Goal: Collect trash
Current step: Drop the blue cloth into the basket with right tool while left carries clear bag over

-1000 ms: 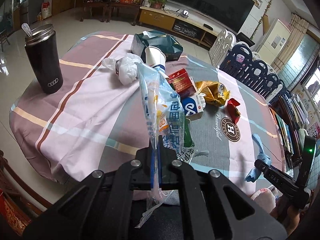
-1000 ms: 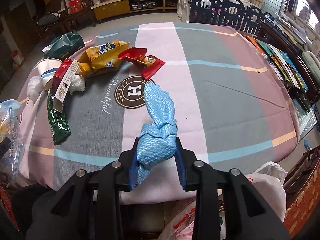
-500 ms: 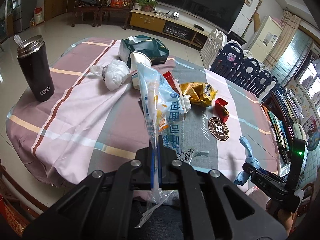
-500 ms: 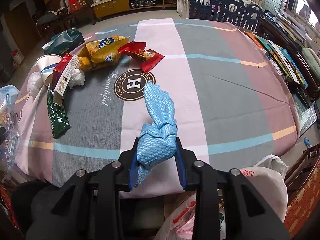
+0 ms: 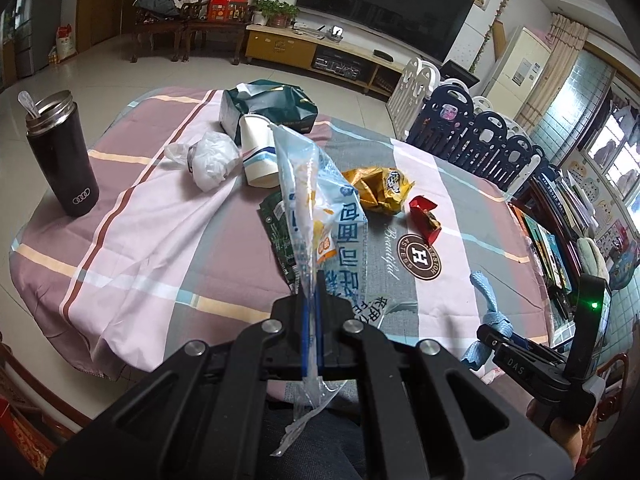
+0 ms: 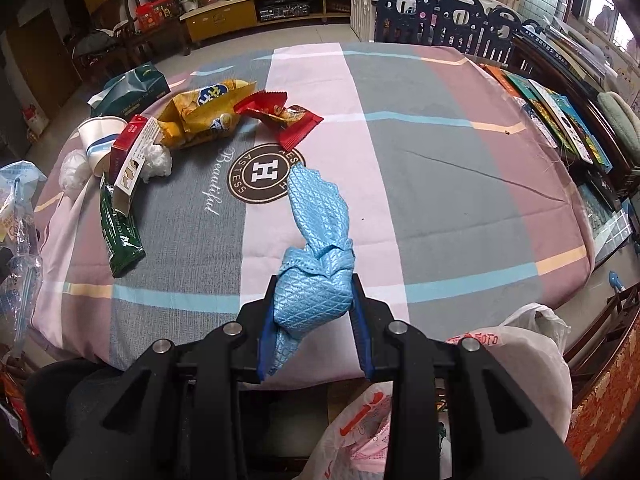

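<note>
My left gripper [image 5: 311, 320] is shut on a clear blue-printed plastic wrapper [image 5: 316, 208], which stands up from the jaws above the table's near edge. My right gripper [image 6: 314, 304] is shut on a bunched blue quilted cloth [image 6: 320, 240] whose loose end lies on the tablecloth. On the table lie a yellow snack bag [image 6: 204, 114], a red candy wrapper [image 6: 284, 118], a red-and-white carton [image 6: 130, 156], a green packet [image 6: 120, 232], a paper cup [image 5: 258, 152] and a crumpled white plastic bag [image 5: 210, 156].
A white plastic bag [image 6: 480, 392] with red print hangs open below the table's near edge at the right. A black tumbler [image 5: 60, 160] with a spoon stands at the far left, a green tissue pack [image 5: 268, 106] at the back. Books line the right side.
The left gripper has drawn back and up from the table with the wrapper, so the trash looks farther off. The right gripper and its cloth have kept still.
</note>
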A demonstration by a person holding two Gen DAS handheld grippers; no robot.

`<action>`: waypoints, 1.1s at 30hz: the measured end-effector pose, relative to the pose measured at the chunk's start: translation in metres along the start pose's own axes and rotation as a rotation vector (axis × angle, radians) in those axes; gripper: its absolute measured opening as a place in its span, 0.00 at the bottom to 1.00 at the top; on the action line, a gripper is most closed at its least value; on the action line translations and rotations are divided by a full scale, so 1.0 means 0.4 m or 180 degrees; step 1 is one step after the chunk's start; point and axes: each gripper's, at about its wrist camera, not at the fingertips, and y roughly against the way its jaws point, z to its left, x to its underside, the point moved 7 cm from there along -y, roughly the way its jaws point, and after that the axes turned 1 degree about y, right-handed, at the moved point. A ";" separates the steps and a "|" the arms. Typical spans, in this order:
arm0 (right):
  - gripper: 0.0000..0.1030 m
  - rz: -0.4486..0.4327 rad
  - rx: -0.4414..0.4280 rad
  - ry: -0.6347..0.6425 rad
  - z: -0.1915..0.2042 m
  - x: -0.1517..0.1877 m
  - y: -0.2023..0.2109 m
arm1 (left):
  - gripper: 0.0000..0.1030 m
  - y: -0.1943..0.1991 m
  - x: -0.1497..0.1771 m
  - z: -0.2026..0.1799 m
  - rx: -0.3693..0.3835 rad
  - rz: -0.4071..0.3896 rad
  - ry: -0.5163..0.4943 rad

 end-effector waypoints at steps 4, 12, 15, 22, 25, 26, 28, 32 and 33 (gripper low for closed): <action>0.32 -0.0011 0.0000 -0.0075 -0.026 0.008 0.013 | 0.03 0.010 -0.001 -0.016 0.0019 -0.0022 -0.0045; 0.32 -0.0014 0.0008 -0.0155 -0.054 0.018 0.024 | 0.03 0.014 0.007 -0.045 0.0043 0.0009 -0.0136; 0.32 -0.0015 -0.0017 -0.0174 -0.055 0.018 0.032 | 0.03 0.011 0.010 -0.048 0.0048 0.0058 -0.0140; 0.32 -0.0294 -0.0093 -0.0170 -0.072 -0.002 0.137 | 0.03 0.034 0.014 -0.075 0.0161 0.0081 -0.0161; 0.32 -0.0391 -0.0120 -0.0177 -0.095 0.005 0.187 | 0.03 0.046 0.017 -0.093 0.0129 0.0051 -0.0233; 0.32 -0.0405 -0.0123 -0.0183 -0.105 0.011 0.199 | 0.03 0.051 0.018 -0.100 0.0140 0.0044 -0.0253; 0.32 -0.0403 -0.0134 -0.0213 -0.130 0.028 0.219 | 0.03 0.059 0.021 -0.110 0.0160 0.0034 -0.0287; 0.32 -0.0369 -0.0122 -0.0279 -0.196 0.080 0.256 | 0.03 0.078 0.037 -0.156 0.0284 0.0060 -0.0421; 0.32 -0.0402 -0.0102 -0.0307 -0.222 0.099 0.275 | 0.03 0.080 0.045 -0.173 0.0365 0.0090 -0.0466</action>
